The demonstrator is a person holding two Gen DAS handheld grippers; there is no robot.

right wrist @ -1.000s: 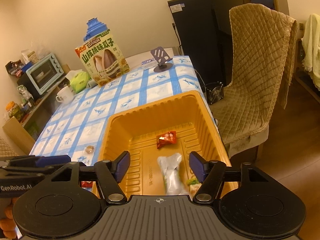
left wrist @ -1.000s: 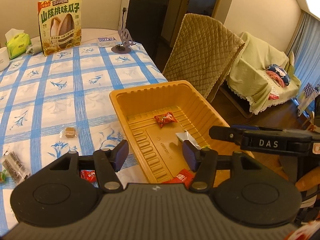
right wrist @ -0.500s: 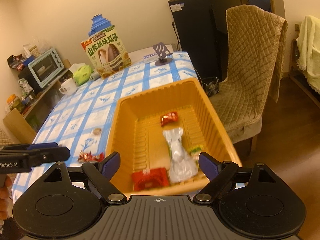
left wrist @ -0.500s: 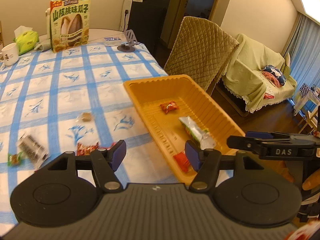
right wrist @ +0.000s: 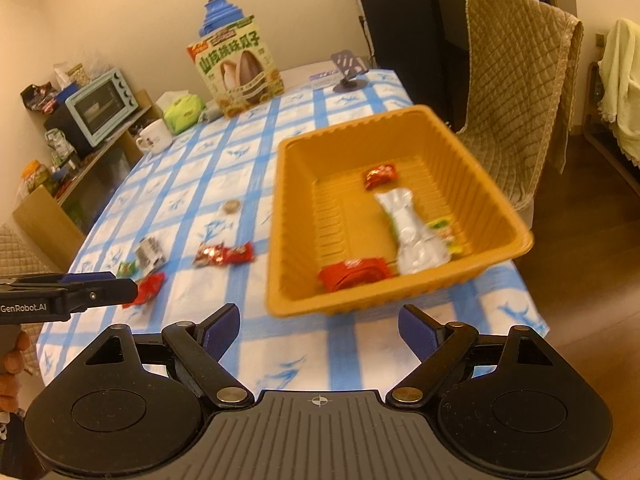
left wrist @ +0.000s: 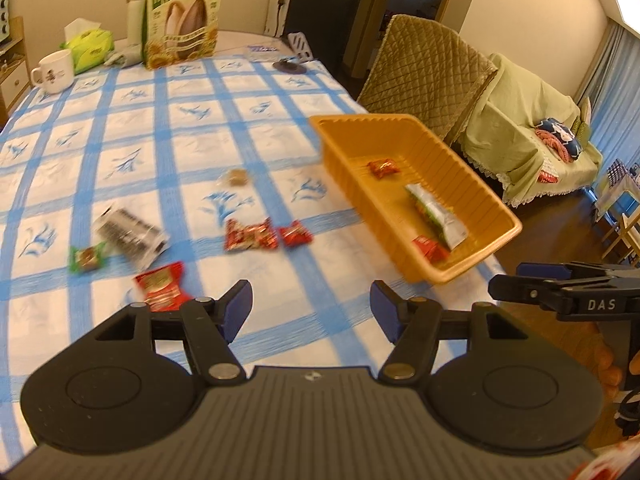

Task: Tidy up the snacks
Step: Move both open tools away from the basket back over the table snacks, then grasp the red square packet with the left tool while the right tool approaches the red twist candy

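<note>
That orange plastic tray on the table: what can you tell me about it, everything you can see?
The orange plastic tray is a shallow rectangular tub with ribbed walls, a grooved floor and a rolled rim. It sits upright near the right edge of the blue-checked tablecloth, one corner reaching past the edge. Inside lie a small red candy, a long silver and green packet and a flat red wrapper. Neither set of tongs touches it.

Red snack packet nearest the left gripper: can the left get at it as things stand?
Probably yes. The red snack packet lies flat on the tablecloth just ahead of the left gripper, beside its left finger; the fingers are empty and apart, nothing lies between.
</note>
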